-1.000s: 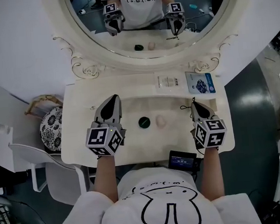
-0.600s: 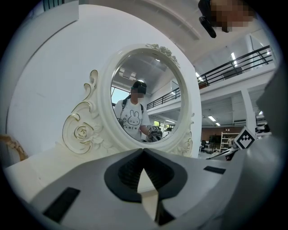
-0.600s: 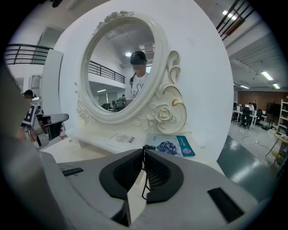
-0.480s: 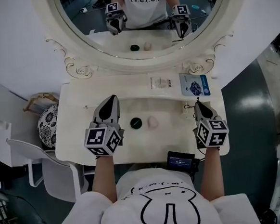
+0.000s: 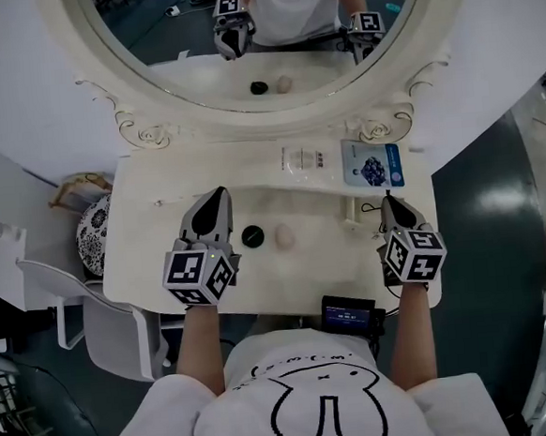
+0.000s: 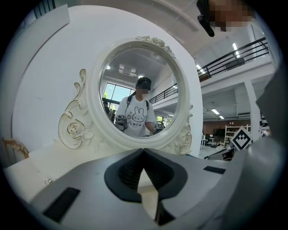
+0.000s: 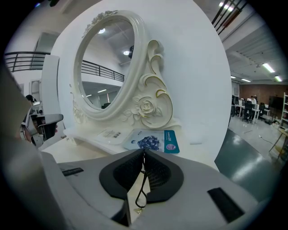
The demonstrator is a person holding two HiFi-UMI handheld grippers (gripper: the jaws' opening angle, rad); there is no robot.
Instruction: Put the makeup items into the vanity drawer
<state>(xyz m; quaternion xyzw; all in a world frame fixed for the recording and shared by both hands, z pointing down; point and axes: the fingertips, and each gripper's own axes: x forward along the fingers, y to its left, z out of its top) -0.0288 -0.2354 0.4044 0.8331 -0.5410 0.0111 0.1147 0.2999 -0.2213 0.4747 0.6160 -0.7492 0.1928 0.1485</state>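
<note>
A black round compact [image 5: 252,235] and a pale pink puff [image 5: 281,235] lie side by side mid-way across the cream vanity top [image 5: 163,259]. On the raised back ledge lie a white sachet [image 5: 301,158] and a blue sachet [image 5: 373,169] [image 7: 155,141]. My left gripper [image 5: 217,193] [image 6: 143,150] hovers just left of the compact, shut and holding nothing. Over the right side of the top, my right gripper [image 5: 386,201] [image 7: 144,152] is shut on a thin black cord [image 7: 139,193] with a small gold end, which hangs in a loop between the pads.
The oval mirror [image 5: 259,35] in its carved cream frame rises behind the ledge. A chair with a patterned cushion [image 5: 96,245] stands at the left. A small black device [image 5: 346,312] sits at the front edge by my body. Dark floor lies to the right.
Both grippers have shifted to the right across the vanity top. The left one is now closer to the compact, and the right one is farther from the puff. Both jaws stand as before.
</note>
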